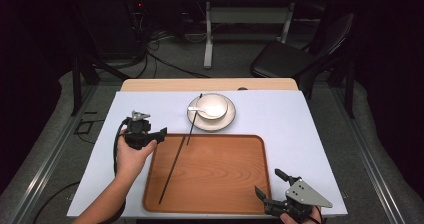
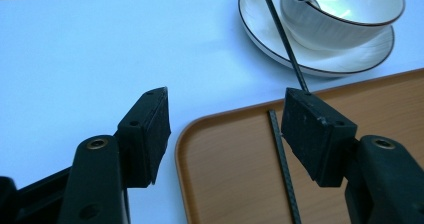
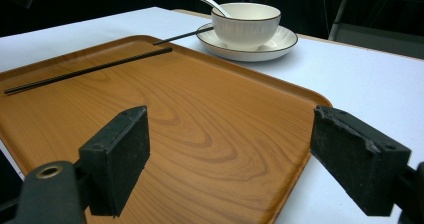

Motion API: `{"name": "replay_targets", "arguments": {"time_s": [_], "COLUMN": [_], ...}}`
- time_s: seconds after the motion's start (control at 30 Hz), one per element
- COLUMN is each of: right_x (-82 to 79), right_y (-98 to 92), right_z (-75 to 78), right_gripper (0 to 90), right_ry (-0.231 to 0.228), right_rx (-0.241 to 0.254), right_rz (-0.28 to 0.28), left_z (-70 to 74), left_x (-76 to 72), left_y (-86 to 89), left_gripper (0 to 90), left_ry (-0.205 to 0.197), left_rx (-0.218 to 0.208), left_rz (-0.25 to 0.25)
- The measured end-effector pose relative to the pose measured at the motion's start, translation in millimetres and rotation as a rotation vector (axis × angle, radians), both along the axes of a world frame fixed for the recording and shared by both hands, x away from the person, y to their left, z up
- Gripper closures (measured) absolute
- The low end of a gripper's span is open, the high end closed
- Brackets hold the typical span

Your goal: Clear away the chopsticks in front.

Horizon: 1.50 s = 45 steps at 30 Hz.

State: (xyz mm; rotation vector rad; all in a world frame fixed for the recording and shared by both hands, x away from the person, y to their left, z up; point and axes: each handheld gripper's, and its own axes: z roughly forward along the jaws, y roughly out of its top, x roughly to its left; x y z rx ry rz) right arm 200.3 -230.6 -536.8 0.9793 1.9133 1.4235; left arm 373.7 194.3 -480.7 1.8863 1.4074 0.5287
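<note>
- Left gripper (image 1: 161,132): jaws wide apart, empty, just off the tray's (image 1: 240,194) far-left corner.
- Long chopstick (image 1: 172,169): flat along tray's left side.
- Second chopstick (image 1: 194,119): leaning from plate (image 1: 227,121) onto tray's far edge.
- Right gripper (image 1: 267,182): wide open, empty, near-right corner.

I see a wooden-looking tray (image 1: 215,179) with a smooth, satin grain. The bowl (image 1: 212,105) and saucer (image 1: 227,121) look like glossy glazed ceramic. The chopsticks (image 1: 172,169) are matt black, perhaps finely textured. My grippers' pads (image 2: 315,134) look like rough, matt rubber. The table cover (image 1: 300,129) is smooth and matt.
</note>
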Motion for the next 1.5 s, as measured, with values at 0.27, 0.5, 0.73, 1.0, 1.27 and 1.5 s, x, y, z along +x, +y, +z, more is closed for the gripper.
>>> {"name": "replay_targets", "arguments": {"time_s": [0.27,0.5,0.73,1.0,1.27,1.5], "right_x": [-0.1,-0.1,-0.2,0.1,-0.2,-0.2], "right_y": [-0.3,-0.4,-0.6,-1.2,-2.2,-2.3], "right_z": [0.1,0.0,0.0,0.0,0.4,0.5], "right_gripper": [16.0,16.0,16.0,16.0,16.0,16.0], "right_ry": [0.000,0.000,0.000,-0.002,-0.004,-0.004], "right_rx": [-0.001,-0.002,-0.002,-0.004,-0.001,0.000], "right_rz": [0.001,0.004,0.004,0.003,0.004,0.008], "left_z": [-4.8,-4.5,-2.8,-3.3,-9.2,-13.7], "left_x": [13.7,19.8,22.6,30.5,39.5,45.2], "left_y": [-3.1,-10.8,-23.0,-47.4,-68.7,-74.9], "left_gripper": [36.1,36.5,40.6,45.9,45.6,45.3], "left_ry": [0.018,0.018,0.017,0.025,0.043,0.083], "left_rx": [0.015,0.012,0.015,0.011,0.028,-0.014], "left_rz": [0.007,-0.007,-0.042,-0.052,-0.033,-0.085]}}
